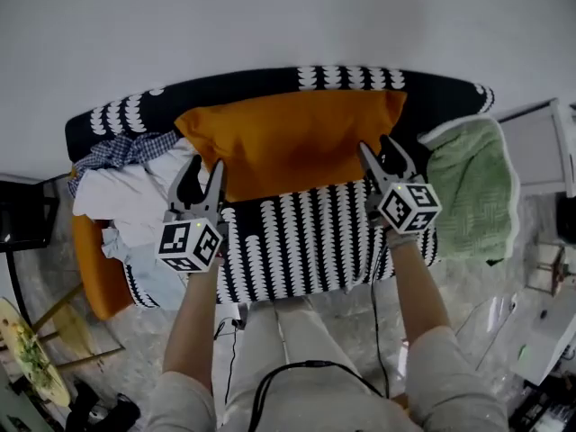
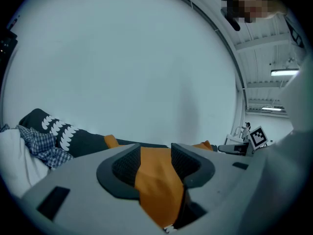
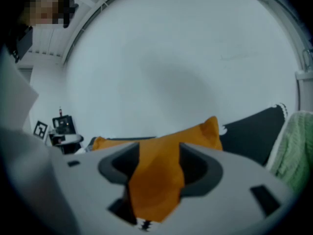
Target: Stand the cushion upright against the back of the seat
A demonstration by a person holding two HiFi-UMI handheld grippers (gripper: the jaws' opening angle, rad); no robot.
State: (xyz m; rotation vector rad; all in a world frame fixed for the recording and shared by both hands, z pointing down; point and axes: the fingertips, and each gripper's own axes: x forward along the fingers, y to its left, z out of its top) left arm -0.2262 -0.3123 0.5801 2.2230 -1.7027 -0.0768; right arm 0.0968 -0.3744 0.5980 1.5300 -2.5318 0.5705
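Item 1: plump rectangular orange fabric cushion (image 1: pixel 292 138). It stands on its long lower edge on the seat and leans against the backrest of the sofa, roughly central. It looks upright and self-supporting, so the task appears all but complete.

Item 2: small sofa in black fabric with white scallop print (image 1: pixel 297 241). The backrest runs along a plain pale wall, which gives the cushion a firm surface to rest on.

Item 3: left gripper (image 1: pixel 206 162), at the cushion's lower left corner. Its jaws stand apart. Orange fabric shows through the gap, with no pad pressing on it.

Item 4: right gripper (image 1: pixel 375 142), at the lower right corner. Its jaws are spread wide, again framing the cushion without clamping it. One gripper at each end suits steadying a wide, soft thing evenly.

Item 5: blue-and-white checked cloth (image 1: pixel 126 151) and white garments (image 1: pixel 117 192), heaped at the sofa's left end, just beside the cushion.

Item 6: green textured towel (image 1: pixel 468 192), draped over the right arm, clear of the cushion.
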